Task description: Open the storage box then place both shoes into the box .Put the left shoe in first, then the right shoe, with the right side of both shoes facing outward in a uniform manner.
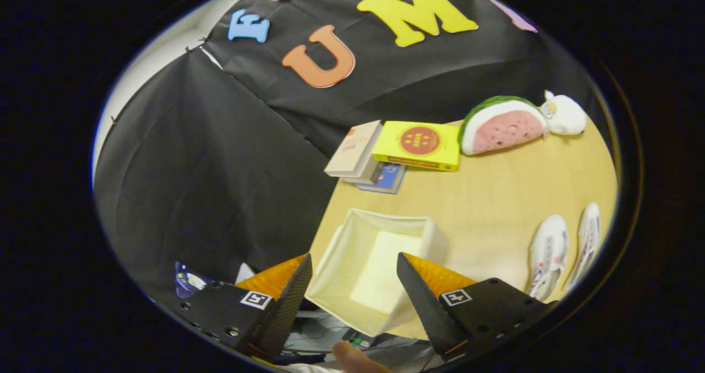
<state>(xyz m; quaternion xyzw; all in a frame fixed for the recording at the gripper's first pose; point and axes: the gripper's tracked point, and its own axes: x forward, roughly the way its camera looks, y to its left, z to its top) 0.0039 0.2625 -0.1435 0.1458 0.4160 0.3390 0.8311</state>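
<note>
A white open-topped storage box (380, 235) stands on the wooden table (473, 196) near its corner, and I see nothing inside it. My gripper (355, 276) hangs open above it, its fingers spread to either side of the box's near part and touching nothing. Two white shoes lie side by side beyond the right finger: one (548, 254) nearer the box, the other (586, 241) further out.
Behind the box lie a yellow box (418, 144) and a stack of books (355, 150). A watermelon-slice plush (501, 125) and a small white plush (564, 114) sit at the table's back. A person's fingertip (352, 356) shows below the fingers. The table edge drops off to the left of the box.
</note>
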